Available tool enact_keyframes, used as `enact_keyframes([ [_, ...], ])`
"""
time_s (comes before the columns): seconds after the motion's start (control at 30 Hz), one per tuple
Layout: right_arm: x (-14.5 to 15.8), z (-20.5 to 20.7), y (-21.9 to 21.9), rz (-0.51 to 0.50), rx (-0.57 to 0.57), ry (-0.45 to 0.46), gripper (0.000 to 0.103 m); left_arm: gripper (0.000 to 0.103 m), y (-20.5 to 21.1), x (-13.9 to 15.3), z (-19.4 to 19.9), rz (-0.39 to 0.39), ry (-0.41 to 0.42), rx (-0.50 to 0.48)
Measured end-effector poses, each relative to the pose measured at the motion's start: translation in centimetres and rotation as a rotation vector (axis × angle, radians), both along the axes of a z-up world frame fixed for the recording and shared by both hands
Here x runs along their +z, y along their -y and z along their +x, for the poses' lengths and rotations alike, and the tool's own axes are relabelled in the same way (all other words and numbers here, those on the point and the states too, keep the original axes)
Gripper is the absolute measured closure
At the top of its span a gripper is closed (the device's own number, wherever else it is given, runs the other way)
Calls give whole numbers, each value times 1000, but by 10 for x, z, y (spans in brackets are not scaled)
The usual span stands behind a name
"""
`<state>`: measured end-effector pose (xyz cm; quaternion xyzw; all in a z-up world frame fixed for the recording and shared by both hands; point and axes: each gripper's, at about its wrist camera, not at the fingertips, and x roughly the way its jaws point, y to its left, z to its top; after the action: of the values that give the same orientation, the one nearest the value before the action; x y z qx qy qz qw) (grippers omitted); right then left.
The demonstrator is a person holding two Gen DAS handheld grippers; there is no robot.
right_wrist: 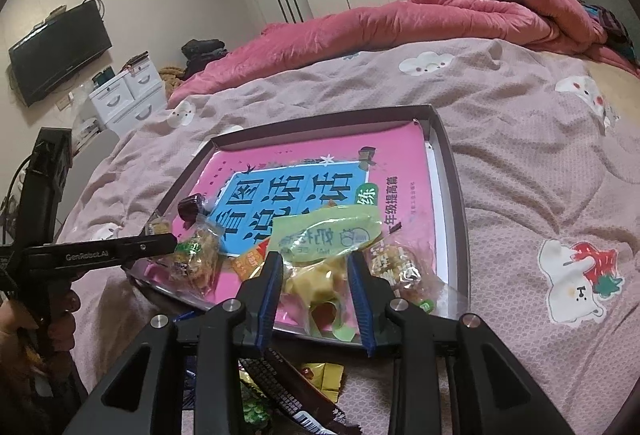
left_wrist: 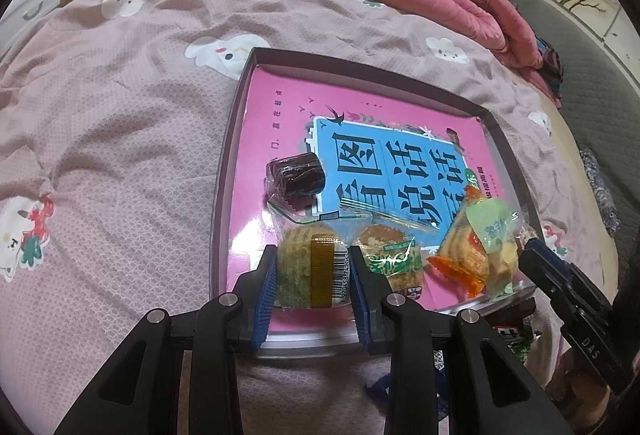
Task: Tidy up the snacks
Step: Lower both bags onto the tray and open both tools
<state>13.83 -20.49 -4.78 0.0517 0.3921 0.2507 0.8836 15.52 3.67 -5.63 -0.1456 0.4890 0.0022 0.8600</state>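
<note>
**Pink-lined tray, snacks gripped at both near corners**

Dark-rimmed tray [left_wrist: 224, 171] on mauve bedspread [left_wrist: 120, 115], pink book cover [left_wrist: 280, 107] as its floor. Far left: brown wrapped cake [left_wrist: 296, 175], lying free. Near left: left gripper [left_wrist: 313, 267] pinching green-and-gold wrapped pastry [left_wrist: 308, 267] between blue pads. Just right: crumbly biscuit packet [left_wrist: 390, 255], then orange packet [left_wrist: 464, 255]. Near right: right gripper [right_wrist: 315, 275] clamped on pale-green bag of yellow candy [right_wrist: 320, 275]. Loose wrappers [right_wrist: 304, 391] off tray, nearest edge.
</note>
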Motion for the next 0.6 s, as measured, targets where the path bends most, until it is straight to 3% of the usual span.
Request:
enact_keyframes([
  [0.6, 1, -5, -3, -15, 10, 6, 69, 63, 1, 4, -2, -3, 11, -5],
])
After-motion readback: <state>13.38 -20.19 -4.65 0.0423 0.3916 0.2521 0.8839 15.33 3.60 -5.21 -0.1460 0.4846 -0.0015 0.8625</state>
